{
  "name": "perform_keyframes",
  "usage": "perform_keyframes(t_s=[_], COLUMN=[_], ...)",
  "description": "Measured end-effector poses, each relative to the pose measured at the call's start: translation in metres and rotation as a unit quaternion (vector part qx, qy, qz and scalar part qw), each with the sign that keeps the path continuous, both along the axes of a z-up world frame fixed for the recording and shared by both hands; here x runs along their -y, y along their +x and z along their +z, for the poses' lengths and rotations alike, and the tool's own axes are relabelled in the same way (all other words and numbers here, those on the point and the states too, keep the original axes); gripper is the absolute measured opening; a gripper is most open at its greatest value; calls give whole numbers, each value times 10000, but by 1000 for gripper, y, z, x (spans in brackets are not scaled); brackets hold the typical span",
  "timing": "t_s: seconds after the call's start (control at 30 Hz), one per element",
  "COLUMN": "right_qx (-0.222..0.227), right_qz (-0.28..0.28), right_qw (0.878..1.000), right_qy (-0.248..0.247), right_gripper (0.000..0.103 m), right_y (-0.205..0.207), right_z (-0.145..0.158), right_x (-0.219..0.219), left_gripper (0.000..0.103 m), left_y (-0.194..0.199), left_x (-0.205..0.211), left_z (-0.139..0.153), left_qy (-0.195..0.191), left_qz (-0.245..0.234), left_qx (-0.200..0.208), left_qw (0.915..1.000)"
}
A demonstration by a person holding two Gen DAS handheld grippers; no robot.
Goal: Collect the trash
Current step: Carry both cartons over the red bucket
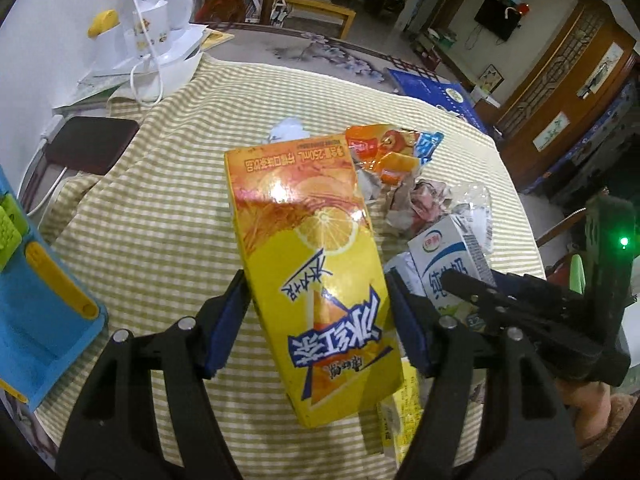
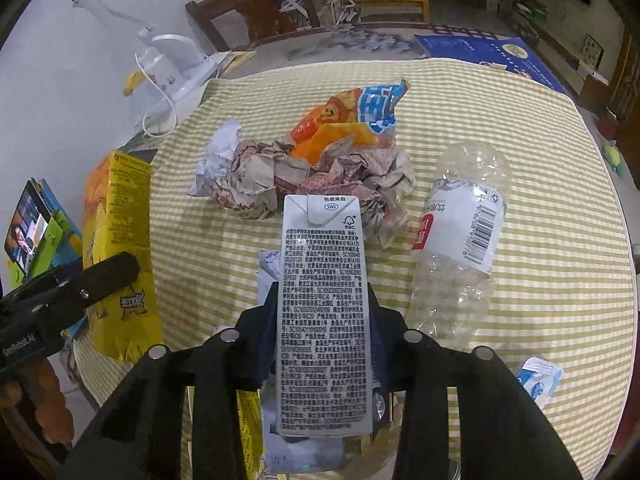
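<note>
My left gripper [image 1: 316,316] is shut on a yellow iced-tea carton [image 1: 316,272], blue pads pressing both its sides, and holds it tilted above the checked cloth. In the right wrist view this carton [image 2: 116,240] shows at the left. My right gripper [image 2: 322,320] is shut on a grey-white milk carton [image 2: 322,300], which also shows at the right of the left wrist view [image 1: 444,264]. Beyond it on the cloth lie crumpled paper [image 2: 320,176], an orange and blue snack wrapper [image 2: 352,116], a clear plastic bottle [image 2: 460,220] on its side, and a small blue-white packet [image 2: 536,380].
A yellow-and-white checked cloth [image 1: 160,220] covers the round table. A white appliance with a cord [image 1: 156,28] stands at the back left, a dark flat object [image 1: 92,144] beside it, a blue plastic stand [image 1: 40,300] at the left edge, a blue box [image 1: 432,88] at the back right.
</note>
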State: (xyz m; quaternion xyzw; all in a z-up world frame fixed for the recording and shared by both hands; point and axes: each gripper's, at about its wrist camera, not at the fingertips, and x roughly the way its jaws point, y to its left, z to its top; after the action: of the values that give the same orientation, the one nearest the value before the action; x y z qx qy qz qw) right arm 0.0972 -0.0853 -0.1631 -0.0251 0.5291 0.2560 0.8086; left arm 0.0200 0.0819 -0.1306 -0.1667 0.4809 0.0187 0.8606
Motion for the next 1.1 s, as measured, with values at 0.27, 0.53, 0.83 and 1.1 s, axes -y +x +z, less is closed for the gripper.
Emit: perform_keyframes(t_s=[0.27, 0.53, 0.83, 1.1], right_qx=[592, 984, 1162, 1223], right_qz=[-202, -405, -565, -688], right_qw=[9972, 9916, 9885, 9867], right_qy=[408, 741, 779, 818], right_gripper=[36, 36, 36, 36], right_y=[-6, -14, -20, -24], right_z=[48, 86, 99, 101], right_x=[19, 37, 53, 70], left_gripper=[66, 66, 66, 66], left_y=[-1, 4, 8, 10], left_x=[10, 25, 38, 49], left_z=[7, 25, 36, 37], left_qy=[2, -73, -157, -110], left_qz=[-99, -270, -382, -427], left_qx=[118, 358, 503, 513], left_qw=[9999, 9990, 9979, 9977])
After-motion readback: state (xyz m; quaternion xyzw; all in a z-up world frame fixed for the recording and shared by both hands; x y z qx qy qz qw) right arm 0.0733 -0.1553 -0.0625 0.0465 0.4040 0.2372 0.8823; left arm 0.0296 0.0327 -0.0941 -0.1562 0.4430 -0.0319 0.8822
